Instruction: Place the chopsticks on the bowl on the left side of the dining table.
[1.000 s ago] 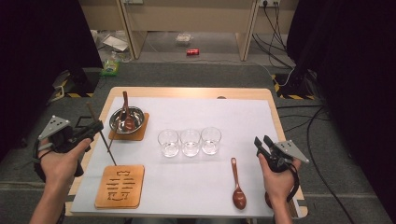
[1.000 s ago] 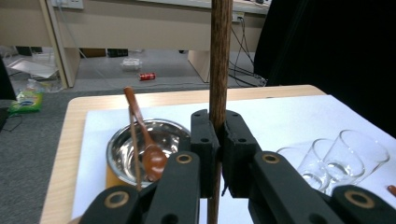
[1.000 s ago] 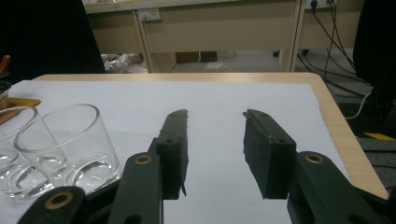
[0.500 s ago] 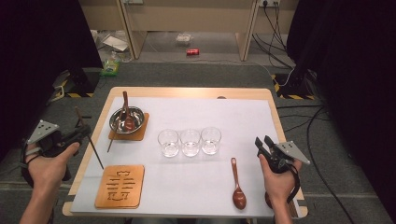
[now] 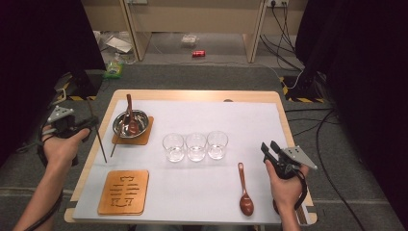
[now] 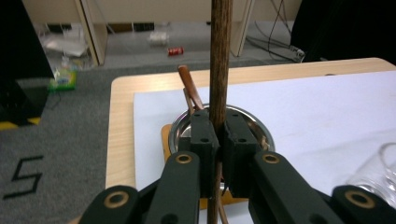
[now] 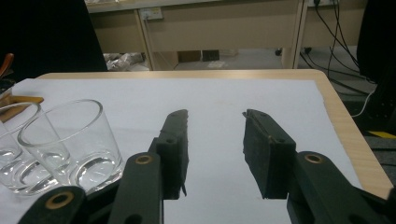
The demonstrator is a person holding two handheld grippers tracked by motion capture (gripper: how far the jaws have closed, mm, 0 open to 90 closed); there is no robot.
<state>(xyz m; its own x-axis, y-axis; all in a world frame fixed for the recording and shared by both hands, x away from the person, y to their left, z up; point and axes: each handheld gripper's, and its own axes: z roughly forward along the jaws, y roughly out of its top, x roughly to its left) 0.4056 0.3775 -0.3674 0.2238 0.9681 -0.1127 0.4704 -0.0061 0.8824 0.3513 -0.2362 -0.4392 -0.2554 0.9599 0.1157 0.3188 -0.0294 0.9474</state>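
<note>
My left gripper (image 5: 92, 124) hovers by the table's left edge, shut on a dark wooden chopstick (image 5: 100, 144) that slants down over the edge. In the left gripper view the jaws (image 6: 218, 121) clamp the upright chopstick (image 6: 219, 56), with the steel bowl (image 6: 254, 123) behind them. The steel bowl (image 5: 131, 123) sits on a wooden coaster (image 5: 144, 136) and holds a wooden spoon (image 5: 130, 108) and a second leaning chopstick (image 5: 117, 142). My right gripper (image 5: 268, 145) rests at the table's right edge. It stands open (image 7: 215, 114) with nothing between its jaws.
Three clear glasses (image 5: 196, 146) stand in a row mid-table; the nearest glass (image 7: 70, 140) is left of my right jaws. A brown spoon (image 5: 245, 192) lies near the front right. A carved wooden coaster (image 5: 124, 191) lies front left. White paper (image 5: 202, 115) covers the tabletop.
My left hand swung left off the table's side, then came back up toward the bowl, carrying the chopstick. The right hand has stayed where it was.
</note>
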